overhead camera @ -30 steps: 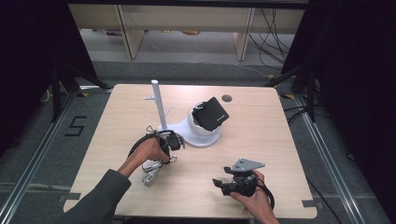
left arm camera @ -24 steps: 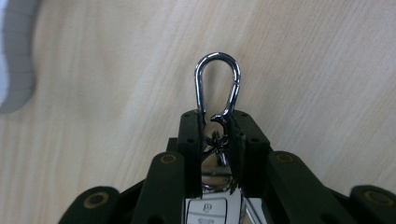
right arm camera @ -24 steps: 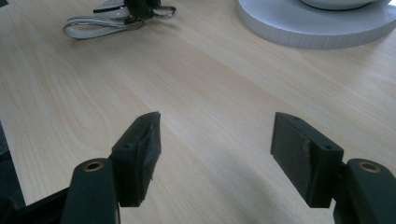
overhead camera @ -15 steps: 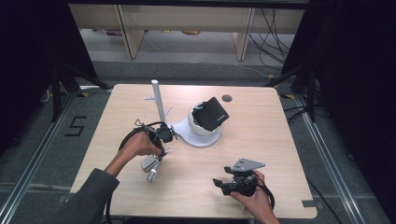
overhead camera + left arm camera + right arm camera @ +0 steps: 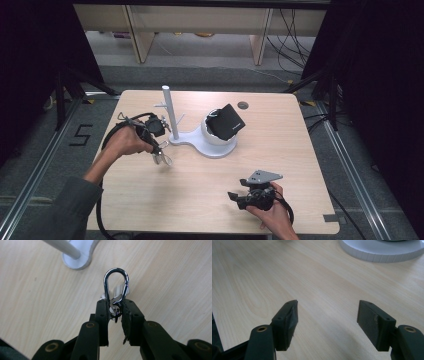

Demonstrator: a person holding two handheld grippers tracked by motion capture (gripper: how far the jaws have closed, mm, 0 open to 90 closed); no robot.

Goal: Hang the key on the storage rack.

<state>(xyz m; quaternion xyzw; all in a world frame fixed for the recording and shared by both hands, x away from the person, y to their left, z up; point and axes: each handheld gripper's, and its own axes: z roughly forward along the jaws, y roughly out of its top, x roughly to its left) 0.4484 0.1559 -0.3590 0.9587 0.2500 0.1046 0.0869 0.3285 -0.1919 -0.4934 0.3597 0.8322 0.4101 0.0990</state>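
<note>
A silver carabiner [image 5: 116, 287] hangs pinched between the pads of the left gripper [image 5: 115, 312], held clear of the pale wooden surface [image 5: 200, 190] with its rounded loop pointing away from the jaws. In the high view the left gripper [image 5: 159, 156] sits at about nine o'clock from the white stand [image 5: 192, 139], whose upright post [image 5: 167, 112] carries short pegs. The stand's round base also bears a white bowl-shaped holder with a black box [image 5: 227, 121] tilted in it, at three o'clock from the post. The right gripper [image 5: 239, 198] rests low on the surface near its five o'clock corner, well apart from the stand, its jaws spread wide with nothing between them; its own view shows bare wood and the stand's rim [image 5: 382, 251] at the top.

The step in hand appears to be carrying the carabiner to a peg on the post. To do it well, the grip should stay firm on the narrow end, where the small key ring sits, leaving the loop free. The loop wants to come in level with a peg, its opening squared to the peg's tip, then slide on before the jaws release. A tilted approach could knock the light stand or let the clip swing off.
</note>
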